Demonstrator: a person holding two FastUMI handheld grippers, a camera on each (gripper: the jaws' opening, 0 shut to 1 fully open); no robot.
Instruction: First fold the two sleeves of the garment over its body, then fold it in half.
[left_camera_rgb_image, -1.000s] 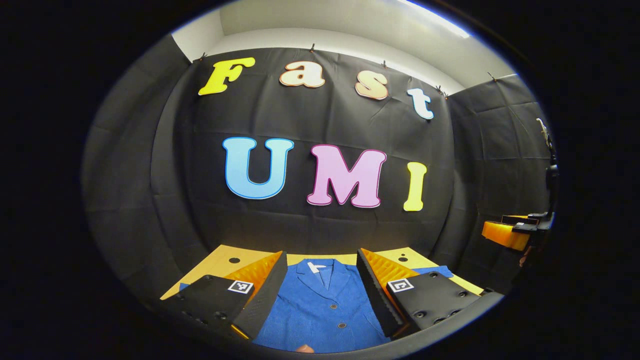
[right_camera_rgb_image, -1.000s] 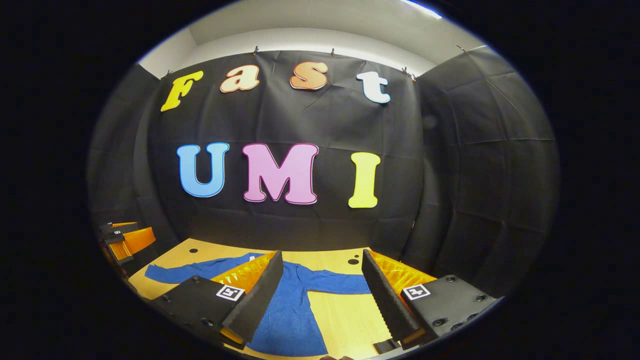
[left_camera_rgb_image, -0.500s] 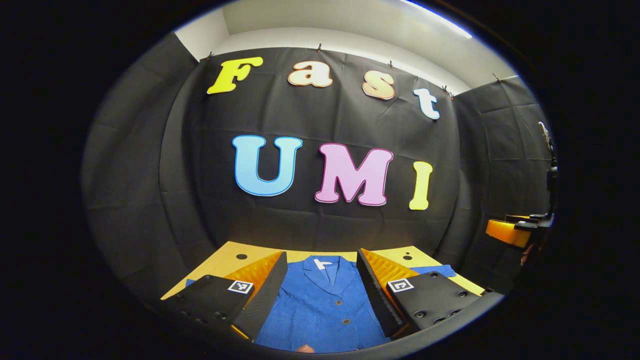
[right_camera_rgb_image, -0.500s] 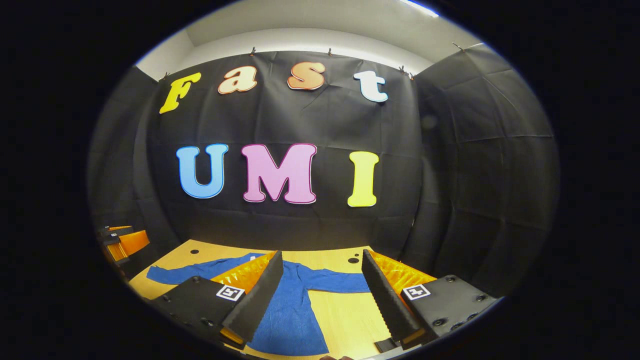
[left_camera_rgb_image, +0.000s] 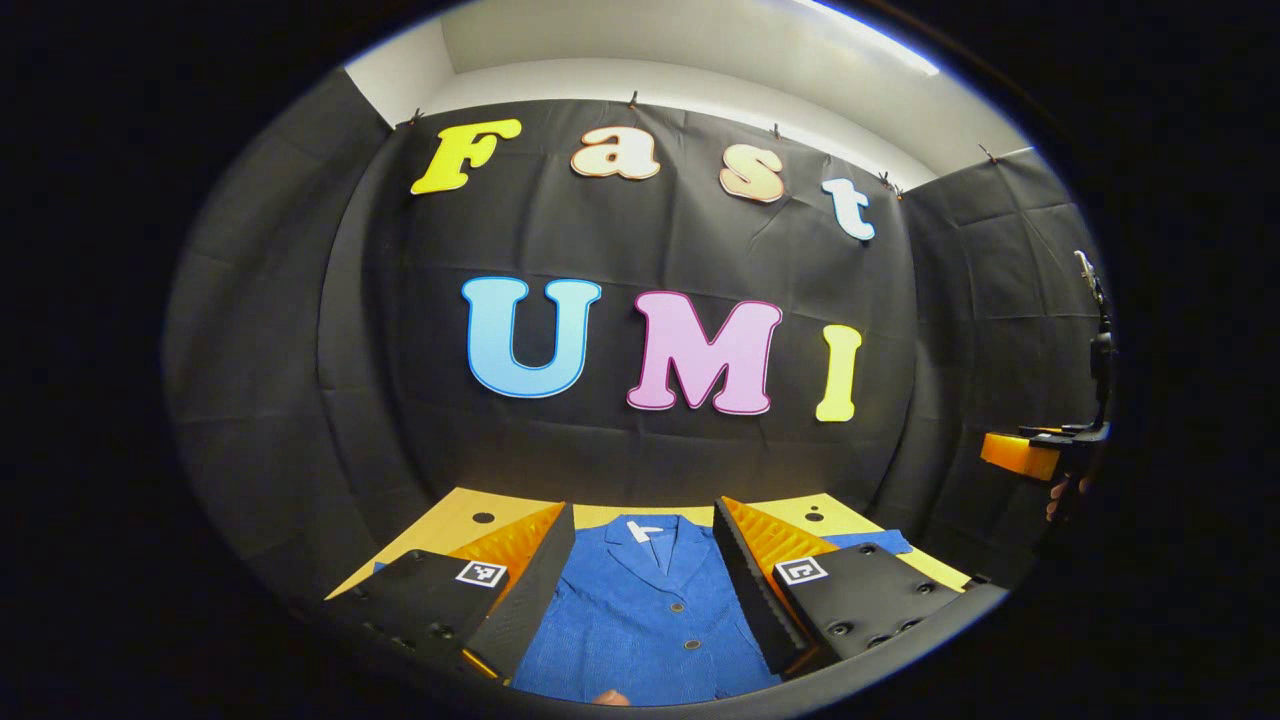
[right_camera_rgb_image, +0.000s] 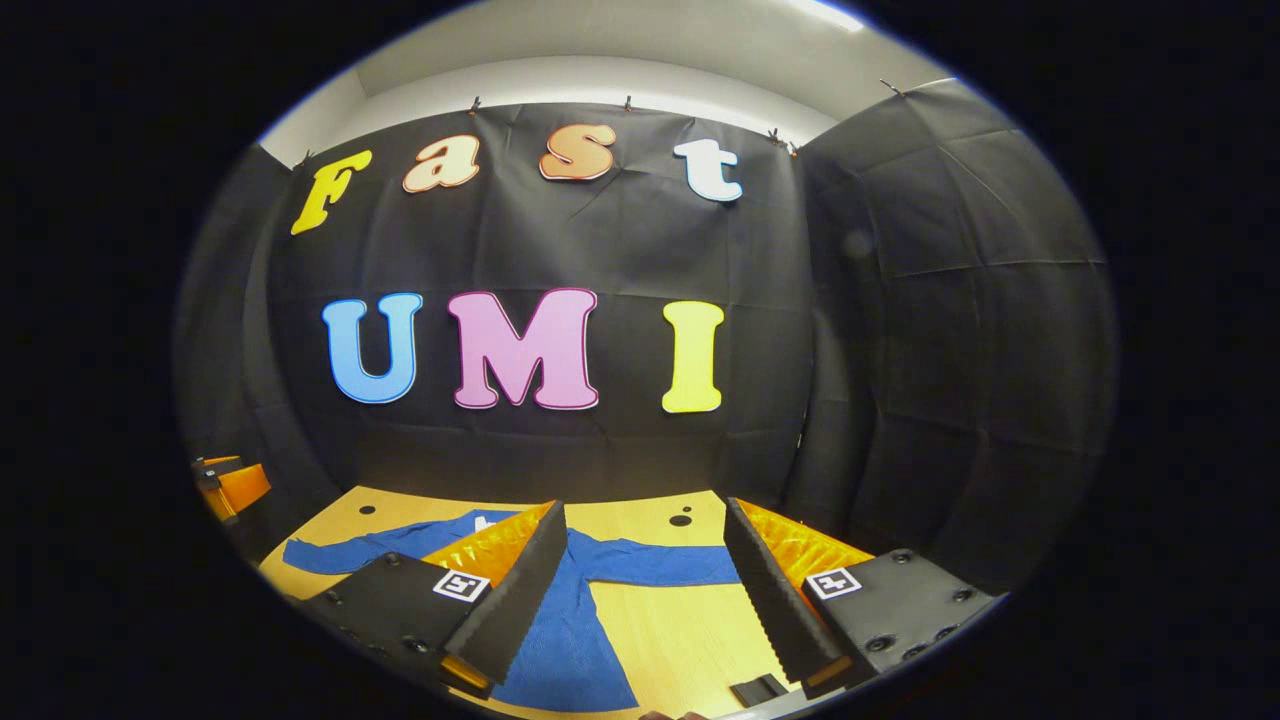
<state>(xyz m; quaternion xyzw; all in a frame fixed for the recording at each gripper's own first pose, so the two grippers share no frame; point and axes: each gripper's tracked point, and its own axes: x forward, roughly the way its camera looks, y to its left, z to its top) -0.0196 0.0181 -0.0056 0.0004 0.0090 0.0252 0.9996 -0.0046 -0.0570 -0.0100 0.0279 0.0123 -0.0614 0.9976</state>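
Two hand-held grippers, left (left_camera_rgb_image: 640, 590) and right (right_camera_rgb_image: 645, 590), hover wide open and empty above the garment (left_camera_rgb_image: 640, 610); pinch each sleeve (right_camera_rgb_image: 660, 563) at its cuff.

Left gripper (left_camera_rgb_image: 640, 580) hangs over the blue jacket (left_camera_rgb_image: 640, 620) — fingers (left_camera_rgb_image: 525, 590) spread wide, unfolded collar between.

Left tongs (left_camera_rgb_image: 640, 580) agape, right tongs (right_camera_rgb_image: 645, 590) agape, seemingly level

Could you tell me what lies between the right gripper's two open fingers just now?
In the right gripper view, the right gripper frames the blue garment's outstretched sleeve and bare wooden tabletop below it.
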